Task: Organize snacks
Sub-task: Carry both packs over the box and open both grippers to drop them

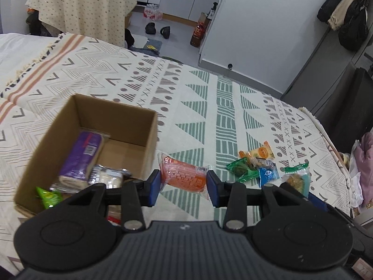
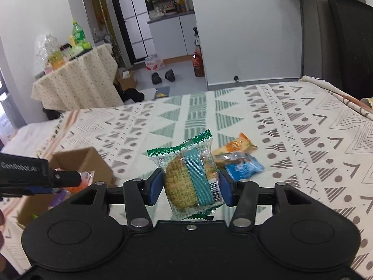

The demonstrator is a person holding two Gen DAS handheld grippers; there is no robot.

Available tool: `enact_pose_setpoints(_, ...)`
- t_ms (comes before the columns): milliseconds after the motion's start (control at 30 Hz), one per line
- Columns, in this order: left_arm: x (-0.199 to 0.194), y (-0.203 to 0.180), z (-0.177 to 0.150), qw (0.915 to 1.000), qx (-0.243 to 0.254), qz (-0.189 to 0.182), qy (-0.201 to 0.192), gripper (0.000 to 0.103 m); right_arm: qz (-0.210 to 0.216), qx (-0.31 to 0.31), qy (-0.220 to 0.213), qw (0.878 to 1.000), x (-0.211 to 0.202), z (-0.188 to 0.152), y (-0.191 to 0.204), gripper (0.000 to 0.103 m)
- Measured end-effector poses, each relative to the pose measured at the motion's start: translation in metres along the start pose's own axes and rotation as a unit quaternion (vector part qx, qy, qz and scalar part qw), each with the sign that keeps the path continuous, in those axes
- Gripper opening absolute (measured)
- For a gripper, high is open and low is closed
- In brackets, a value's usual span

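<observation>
Patterned bedspread (image 1: 198, 107) with green and grey triangles covers the bed; beyond it, tiled floor, a cloth-draped side table (image 1: 86, 7) and white cabinets. Cardboard box (image 1: 149, 144) sits on the spread at the left, already holding a purple packet (image 1: 81, 156) and other wrapped items. Left gripper (image 1: 183, 187) brackets an orange snack packet (image 1: 184, 175) — pads at its two ends, long axis across the jaws, box immediately to its left. Whether it is lifted cannot be told. Right gripper (image 2: 190, 187) is clamped on a green-edged biscuit packet (image 2: 188, 179), held upright above the spread. Loose snacks (image 1: 256, 165) remain in a small pile to the right — nearer the right gripper. Likely next: both packets travel left to the box.
</observation>
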State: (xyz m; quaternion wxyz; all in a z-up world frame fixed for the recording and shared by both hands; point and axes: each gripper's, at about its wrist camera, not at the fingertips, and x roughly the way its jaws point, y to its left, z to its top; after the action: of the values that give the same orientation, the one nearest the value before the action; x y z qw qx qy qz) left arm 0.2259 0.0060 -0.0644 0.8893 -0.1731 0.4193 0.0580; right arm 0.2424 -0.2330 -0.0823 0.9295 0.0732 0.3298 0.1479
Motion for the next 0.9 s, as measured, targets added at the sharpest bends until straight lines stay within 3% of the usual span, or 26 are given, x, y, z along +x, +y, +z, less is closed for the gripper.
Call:
enact_pose_setpoints(467, -0.034, 0.043, 0.011, 0.9991, -0.030, 0.007, -0.029, 0.041, 0.048, -0.025, -0.009, 0.998, -0.012, 0.006, 0.058, 0.049)
enact_pose_setpoints(900, -0.032, 0.087, 0.025, 0.9974, -0.063, 0.012, -0.033, 0.041, 0.079, -0.031, 0.006, 0.996, 0.005, 0.008, 0.103, 0.049)
